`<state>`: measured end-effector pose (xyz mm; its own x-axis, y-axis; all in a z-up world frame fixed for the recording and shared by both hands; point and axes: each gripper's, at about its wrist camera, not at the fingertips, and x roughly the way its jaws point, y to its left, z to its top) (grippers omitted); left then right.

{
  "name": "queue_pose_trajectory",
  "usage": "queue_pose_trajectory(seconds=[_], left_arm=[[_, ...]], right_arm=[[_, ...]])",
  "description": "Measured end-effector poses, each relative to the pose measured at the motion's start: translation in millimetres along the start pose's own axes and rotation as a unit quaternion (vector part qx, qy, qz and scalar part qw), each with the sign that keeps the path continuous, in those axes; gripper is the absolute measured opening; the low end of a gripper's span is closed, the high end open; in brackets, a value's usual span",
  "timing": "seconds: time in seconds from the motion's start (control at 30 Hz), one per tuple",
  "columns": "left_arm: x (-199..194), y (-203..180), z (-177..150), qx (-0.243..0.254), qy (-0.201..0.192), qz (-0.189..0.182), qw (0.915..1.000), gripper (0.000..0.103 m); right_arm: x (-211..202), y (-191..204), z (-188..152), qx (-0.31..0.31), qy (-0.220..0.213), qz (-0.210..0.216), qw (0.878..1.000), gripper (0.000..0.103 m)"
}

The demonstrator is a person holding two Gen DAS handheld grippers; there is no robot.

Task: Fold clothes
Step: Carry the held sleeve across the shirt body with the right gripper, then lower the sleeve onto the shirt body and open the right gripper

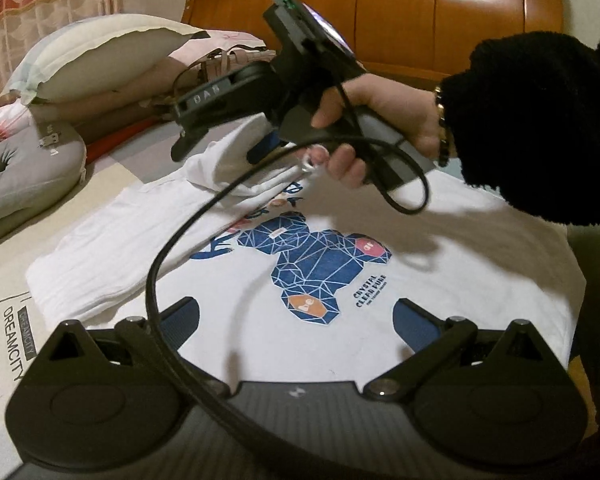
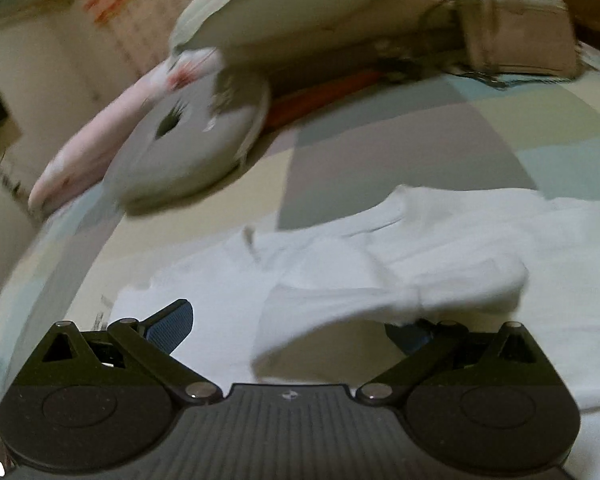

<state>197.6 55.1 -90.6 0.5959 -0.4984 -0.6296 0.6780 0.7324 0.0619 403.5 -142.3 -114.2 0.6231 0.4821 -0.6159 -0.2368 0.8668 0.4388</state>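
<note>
T-shirt (image 1: 340, 248) beneath right gripper (image 1: 220, 148) (bedspread)

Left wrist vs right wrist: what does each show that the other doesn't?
Left wrist only: the right gripper in a hand, black sleeve, cable, the shirt's blue bear print, wooden headboard.

Right wrist only: a raised fold of fabric draped over one of its fingers, print hidden.

Both: white T-shirt on the patchwork bedspread, grey round cushion, pillow.

A patchwork bed (image 1: 112, 176) carries a white T-shirt (image 1: 440, 248), pillows (image 1: 96, 52), seemingly a bag (image 2: 516, 36).
</note>
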Motion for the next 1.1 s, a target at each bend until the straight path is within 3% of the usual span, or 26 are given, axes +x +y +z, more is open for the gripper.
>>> queue_pose_trajectory(seconds=[0.13, 0.37, 0.47, 0.57, 0.63, 0.7, 0.93, 1.1], left_arm=[[2, -1, -1, 0.003, 0.003, -0.001, 1.0000, 0.102], [3, 1, -3, 0.002, 0.008, -0.001, 1.0000, 0.102], [3, 3, -5, 0.000, 0.009, -0.001, 1.0000, 0.102], [3, 4, -6, 0.000, 0.011, -0.002, 0.9999, 0.102], [2, 5, -6, -0.001, 0.010, -0.002, 0.9999, 0.102], [1, 4, -6, -0.001, 0.010, -0.002, 0.9999, 0.102], [2, 1, -5, 0.005, 0.011, -0.004, 0.9999, 0.102], [7, -3, -4, 0.012, 0.015, -0.007, 0.9998, 0.102]], right_arm=[[6, 5, 6, 0.003, -0.015, 0.017, 1.000, 0.103], [25, 69, 2, -0.128, 0.008, 0.061, 0.990, 0.103], [36, 97, -15, -0.214, 0.034, 0.049, 0.975, 0.103], [52, 117, -38, -0.309, 0.074, 0.003, 0.948, 0.103], [55, 118, -50, -0.341, 0.085, -0.017, 0.936, 0.103], [51, 109, -51, -0.329, 0.085, -0.015, 0.940, 0.103], [25, 42, -17, -0.144, 0.057, -0.016, 0.988, 0.103], [25, 11, 4, -0.024, 0.025, 0.005, 0.999, 0.103]])
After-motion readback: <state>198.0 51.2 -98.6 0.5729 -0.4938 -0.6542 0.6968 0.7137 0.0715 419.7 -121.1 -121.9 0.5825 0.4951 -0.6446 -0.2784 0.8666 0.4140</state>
